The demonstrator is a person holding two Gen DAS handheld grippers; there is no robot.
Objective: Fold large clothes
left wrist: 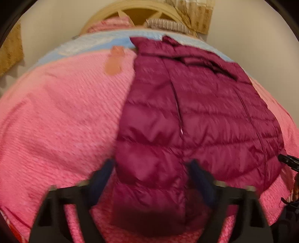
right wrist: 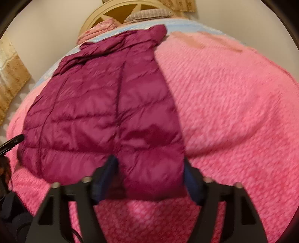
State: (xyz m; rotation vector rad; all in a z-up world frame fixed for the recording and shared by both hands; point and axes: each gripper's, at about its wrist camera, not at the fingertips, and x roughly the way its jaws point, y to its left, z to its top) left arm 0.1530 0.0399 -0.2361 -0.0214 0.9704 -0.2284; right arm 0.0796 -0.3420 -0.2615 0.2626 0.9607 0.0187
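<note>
Looks like the sleeves are already tucked in: the magenta puffer jacket (left wrist: 196, 115) lies as a long strip up the bed (left wrist: 56, 112), collar toward the headboard edge. Left claw (left wrist: 151, 173) and right claw (right wrist: 149, 172) each straddle a hem corner, half open; actual pinch unclear. Bottom-up fold is still left, I'd guess.

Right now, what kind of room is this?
Probably a bedroom. A dark magenta quilted puffer jacket lies spread on a bed covered by a pink textured blanket, with a cream curved wooden headboard and a striped pillow at the far end.
</note>
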